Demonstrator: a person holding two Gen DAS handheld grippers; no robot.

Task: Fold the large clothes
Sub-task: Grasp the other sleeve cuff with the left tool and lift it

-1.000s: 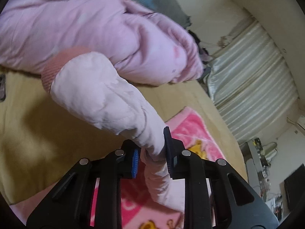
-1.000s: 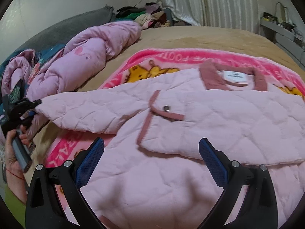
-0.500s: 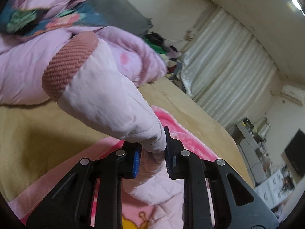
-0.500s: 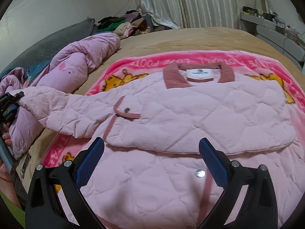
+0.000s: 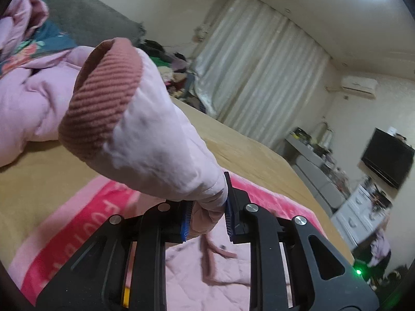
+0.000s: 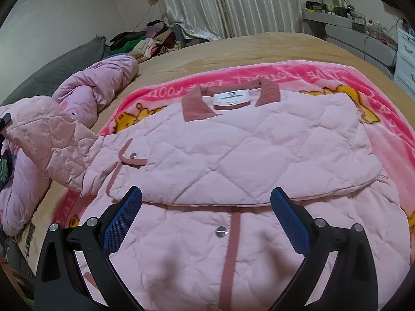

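Observation:
A pale pink quilted jacket (image 6: pixel 233 150) lies open side up on a pink cartoon blanket (image 6: pixel 166 90), its right sleeve folded across the chest. My left gripper (image 5: pixel 207 212) is shut on the jacket's other sleeve (image 5: pixel 160 140), which sticks up in front of the lens with its ribbed dusty-pink cuff (image 5: pixel 103 98) at the top. In the right wrist view that sleeve (image 6: pixel 54 142) is lifted off the bed at the left edge. My right gripper (image 6: pixel 205 220) hovers open over the jacket's lower front, nothing between its blue pads (image 6: pixel 122 217).
A rumpled pink duvet (image 6: pixel 96 88) lies along the left of the tan bed (image 6: pixel 259 49), with a grey headboard (image 6: pixel 64 62) and a clothes pile (image 6: pixel 145 41) behind. Curtains, drawers (image 6: pixel 406 59) and a television (image 5: pixel 386 160) line the far side.
The left gripper has lifted the sleeve and carried it toward the jacket body, rolling so the cuff now points up. The right gripper has slid right, centring over the jacket front.

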